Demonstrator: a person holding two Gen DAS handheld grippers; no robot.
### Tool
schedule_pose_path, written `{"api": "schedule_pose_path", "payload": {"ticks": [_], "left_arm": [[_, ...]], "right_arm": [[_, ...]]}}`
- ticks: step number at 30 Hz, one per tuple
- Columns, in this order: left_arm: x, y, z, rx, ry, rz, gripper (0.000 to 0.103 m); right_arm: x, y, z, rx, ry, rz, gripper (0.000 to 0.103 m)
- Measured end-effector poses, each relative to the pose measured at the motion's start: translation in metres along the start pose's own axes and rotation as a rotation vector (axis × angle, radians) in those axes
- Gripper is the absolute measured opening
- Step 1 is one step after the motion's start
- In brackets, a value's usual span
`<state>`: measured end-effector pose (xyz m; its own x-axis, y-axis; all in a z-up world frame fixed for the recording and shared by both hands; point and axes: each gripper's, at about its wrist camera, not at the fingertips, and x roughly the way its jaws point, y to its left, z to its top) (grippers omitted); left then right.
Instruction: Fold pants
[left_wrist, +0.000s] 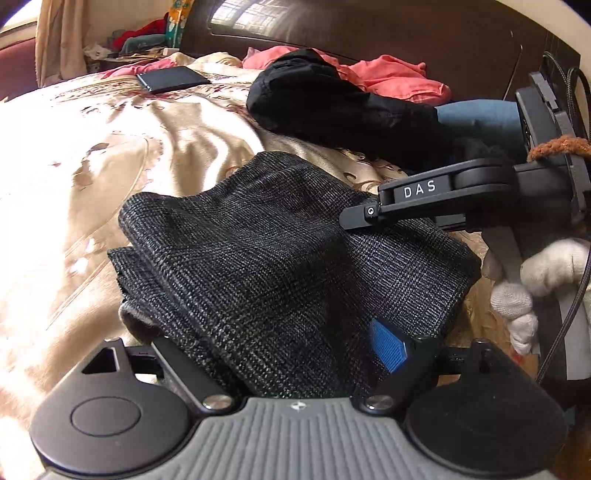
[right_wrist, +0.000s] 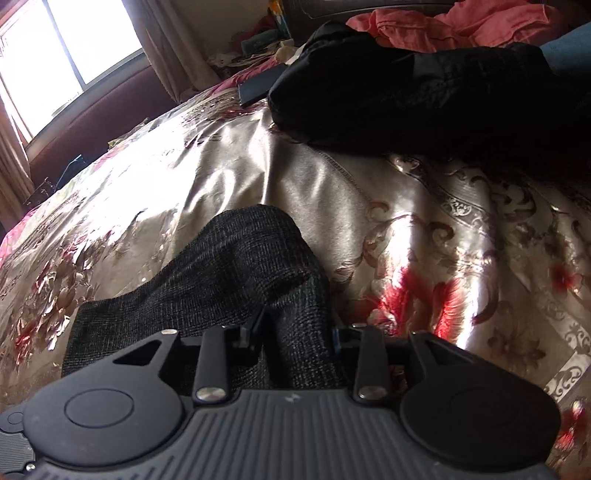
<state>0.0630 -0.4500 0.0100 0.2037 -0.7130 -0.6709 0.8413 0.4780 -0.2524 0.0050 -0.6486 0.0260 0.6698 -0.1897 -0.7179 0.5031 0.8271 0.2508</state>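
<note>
The dark grey checked pants (left_wrist: 280, 258) lie folded in a thick bundle on the bed, and also show in the right wrist view (right_wrist: 240, 280). My left gripper (left_wrist: 291, 354) is shut on the near edge of the bundle; one blue pad (left_wrist: 388, 347) shows, the other finger is hidden under the cloth. My right gripper (right_wrist: 295, 332) is shut on a fold of the same pants, cloth bunched between its fingers. In the left wrist view the right gripper (left_wrist: 354, 218) reaches in from the right, held by a white-gloved hand (left_wrist: 532, 280).
A satin floral bedspread (left_wrist: 110, 166) covers the bed. A black garment (left_wrist: 332, 103) and pink clothes (left_wrist: 399, 74) lie at the far side by the dark headboard (left_wrist: 406, 29). A dark phone (left_wrist: 170, 77) lies far left. A window (right_wrist: 55, 55) is at the left.
</note>
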Motion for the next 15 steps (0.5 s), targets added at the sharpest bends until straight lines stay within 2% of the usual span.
{"api": "schedule_pose_path", "payload": {"ticks": [5,7,9,12,15], "left_arm": [[-0.003,-0.004,-0.003,0.013,0.005,0.025,0.097],[-0.017,0.001,-0.008,-0.043,-0.002,0.042,0.096],[-0.037,0.006,-0.015,-0.093,-0.052,0.061,0.096],[-0.056,0.009,-0.016,-0.114,-0.138,0.119,0.096],[-0.05,0.001,0.0,-0.094,-0.188,0.248,0.096]], "right_arm": [[-0.002,-0.009,-0.006,-0.014,-0.018,-0.043,0.043],[-0.011,-0.007,-0.004,-0.024,-0.048,-0.072,0.043],[-0.026,-0.006,-0.003,-0.05,-0.101,-0.099,0.043],[-0.047,-0.004,-0.003,-0.073,-0.141,-0.055,0.043],[-0.053,0.009,-0.006,-0.125,-0.125,0.001,0.043]]}}
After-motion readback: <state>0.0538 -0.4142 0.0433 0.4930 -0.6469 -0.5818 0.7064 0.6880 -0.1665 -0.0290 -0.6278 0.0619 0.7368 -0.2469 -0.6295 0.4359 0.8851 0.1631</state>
